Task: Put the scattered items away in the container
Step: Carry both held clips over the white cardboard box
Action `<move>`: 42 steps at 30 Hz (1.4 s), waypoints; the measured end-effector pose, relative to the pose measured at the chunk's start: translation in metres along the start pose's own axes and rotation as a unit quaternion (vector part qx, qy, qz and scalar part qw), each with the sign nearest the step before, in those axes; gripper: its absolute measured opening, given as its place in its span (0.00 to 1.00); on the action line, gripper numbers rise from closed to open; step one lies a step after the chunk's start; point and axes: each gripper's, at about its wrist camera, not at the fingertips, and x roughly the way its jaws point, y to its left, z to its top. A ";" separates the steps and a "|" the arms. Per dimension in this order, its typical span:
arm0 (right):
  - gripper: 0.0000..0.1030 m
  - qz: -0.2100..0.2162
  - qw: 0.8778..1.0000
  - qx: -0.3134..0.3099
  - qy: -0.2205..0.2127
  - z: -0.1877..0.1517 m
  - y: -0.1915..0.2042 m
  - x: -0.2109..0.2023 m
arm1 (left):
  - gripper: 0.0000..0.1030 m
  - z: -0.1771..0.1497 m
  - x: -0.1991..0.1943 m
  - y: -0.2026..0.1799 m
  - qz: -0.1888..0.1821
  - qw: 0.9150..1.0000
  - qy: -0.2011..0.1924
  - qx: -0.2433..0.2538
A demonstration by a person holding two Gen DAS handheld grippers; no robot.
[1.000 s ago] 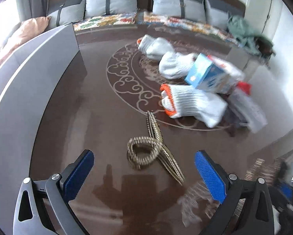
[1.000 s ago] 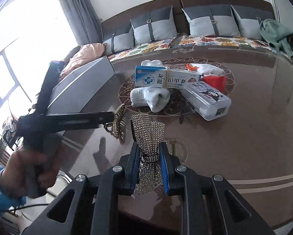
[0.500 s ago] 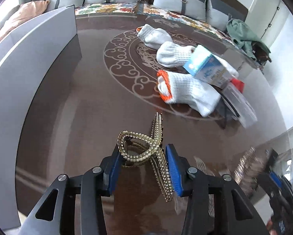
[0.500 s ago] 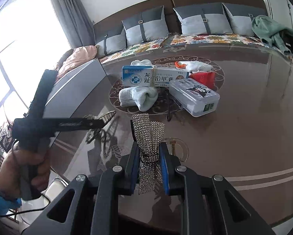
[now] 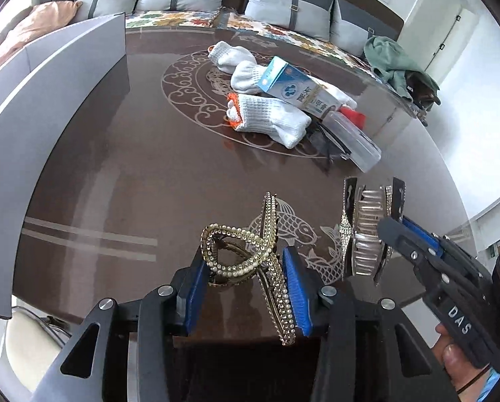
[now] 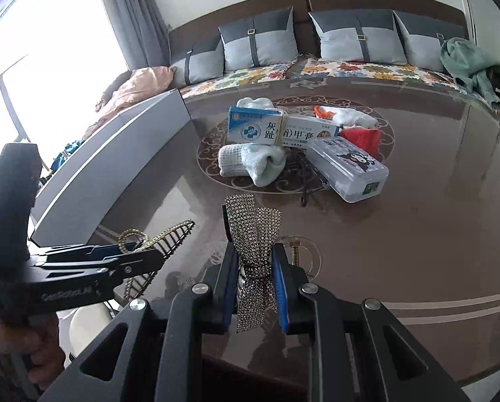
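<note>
Two grippers, each loaded.

Left wrist view: the left gripper (image 5: 246,284) is clenched on a gold pearl-studded hair clip (image 5: 250,251), pinched between the blue pads and apparently lifted off the brown table (image 5: 116,174). To the right, the right gripper (image 5: 394,231) enters holding a rhinestone bow clip (image 5: 363,234). Far centre lies the remaining clutter: white gloves (image 5: 270,117), a blue-and-white medicine box (image 5: 293,90), a clear plastic case (image 5: 353,140). The grey container (image 5: 49,93) runs along the left side of the table.

Right wrist view: the right gripper (image 6: 253,268) is closed on the rhinestone bow clip (image 6: 253,234), gripped at its knot and held upright above the near table edge. The left gripper (image 6: 143,254) shows at near left with the gold clip (image 6: 169,234). The grey container (image 6: 122,154) stands far left; its interior is not visible.

Step in hand, as judged: pick-ups done, transport pending. The next move calls for carrying both clips leftward over the container wall and letting go above the opening. Gloves, box and case are not yet collected.
</note>
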 end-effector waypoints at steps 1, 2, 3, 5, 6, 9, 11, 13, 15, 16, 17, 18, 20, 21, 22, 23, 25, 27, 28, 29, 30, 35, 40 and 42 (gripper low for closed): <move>0.20 -0.001 1.000 -0.001 0.000 0.000 0.001 -0.001 | 0.43 -0.001 -0.003 0.001 -0.002 1.000 -0.003 -0.001; 0.20 -0.002 1.000 -0.002 -0.001 0.001 0.002 -0.002 | 0.43 -0.001 -0.007 0.001 -0.004 1.000 -0.006 -0.002; 0.20 -0.003 1.000 -0.005 0.002 0.001 0.003 -0.002 | 0.43 -0.001 -0.009 0.003 -0.005 1.000 -0.008 -0.004; 0.20 -0.008 1.000 -0.012 0.012 0.001 0.006 0.001 | 0.43 -0.001 -0.012 0.005 -0.003 1.000 -0.011 -0.005; 0.20 -0.009 1.000 -0.011 0.017 0.000 0.007 0.003 | 0.43 -0.001 -0.013 0.006 0.000 1.000 -0.012 -0.005; 0.20 -0.007 1.000 -0.016 0.025 -0.002 0.013 0.006 | 0.43 -0.001 -0.019 0.011 -0.003 1.000 -0.011 -0.012; 0.20 -0.004 0.999 -0.027 0.032 0.001 0.020 0.009 | 0.43 -0.001 -0.028 0.017 -0.004 1.000 -0.018 -0.020; 0.20 0.002 0.999 -0.035 0.036 0.005 0.028 0.013 | 0.43 0.002 -0.041 0.025 -0.006 0.999 -0.028 -0.031; 0.20 0.011 0.998 -0.044 0.041 0.010 0.039 0.017 | 0.43 0.006 -0.057 0.037 -0.005 0.998 -0.042 -0.044; 0.20 0.017 0.998 -0.049 0.042 0.013 0.045 0.020 | 0.43 0.009 -0.067 0.045 -0.003 0.997 -0.052 -0.051; 0.20 0.023 0.997 -0.054 0.044 0.016 0.052 0.022 | 0.43 0.012 -0.076 0.054 0.001 0.996 -0.060 -0.060; 0.20 0.033 0.997 -0.060 0.043 0.021 0.062 0.024 | 0.43 0.014 -0.086 0.064 0.005 0.995 -0.068 -0.069; 0.20 0.056 0.995 -0.074 0.040 0.032 0.084 0.028 | 0.43 0.019 -0.105 0.083 0.013 0.992 -0.085 -0.087; 0.20 0.067 0.994 -0.081 0.037 0.037 0.095 0.029 | 0.43 0.021 -0.114 0.093 0.019 0.991 -0.092 -0.096; 0.20 0.076 0.993 -0.087 0.035 0.042 0.104 0.030 | 0.43 0.023 -0.126 0.107 0.028 0.988 -0.102 -0.108; 0.20 0.088 0.991 -0.093 0.032 0.049 0.115 0.031 | 0.43 0.025 -0.135 0.119 0.036 0.986 -0.110 -0.118; 0.20 0.117 0.987 -0.105 0.023 0.066 0.142 0.032 | 0.43 0.026 -0.154 0.149 0.057 0.980 -0.126 -0.140; 0.20 0.145 0.982 -0.117 0.014 0.082 0.169 0.033 | 0.43 0.027 -0.170 0.180 0.083 0.973 -0.140 -0.161; 0.20 0.162 0.979 -0.121 0.010 0.091 0.184 0.034 | 0.43 0.028 -0.177 0.197 0.099 0.970 -0.144 -0.171; 0.20 0.177 0.976 -0.126 0.007 0.100 0.199 0.036 | 0.43 0.028 -0.183 0.213 0.115 0.965 -0.149 -0.181; 0.20 0.192 0.973 -0.130 0.004 0.107 0.213 0.038 | 0.43 0.028 -0.187 0.225 0.124 0.963 -0.151 -0.188; 0.20 0.244 0.961 -0.128 0.016 0.133 0.280 0.065 | 0.43 0.034 -0.191 0.280 0.157 0.953 -0.148 -0.213; 0.20 0.240 0.959 -0.130 0.071 0.135 0.333 0.128 | 0.43 0.041 -0.164 0.314 0.164 0.953 -0.117 -0.228; 0.20 0.230 0.959 -0.132 0.097 0.131 0.346 0.155 | 0.43 0.041 -0.151 0.323 0.161 0.954 -0.103 -0.233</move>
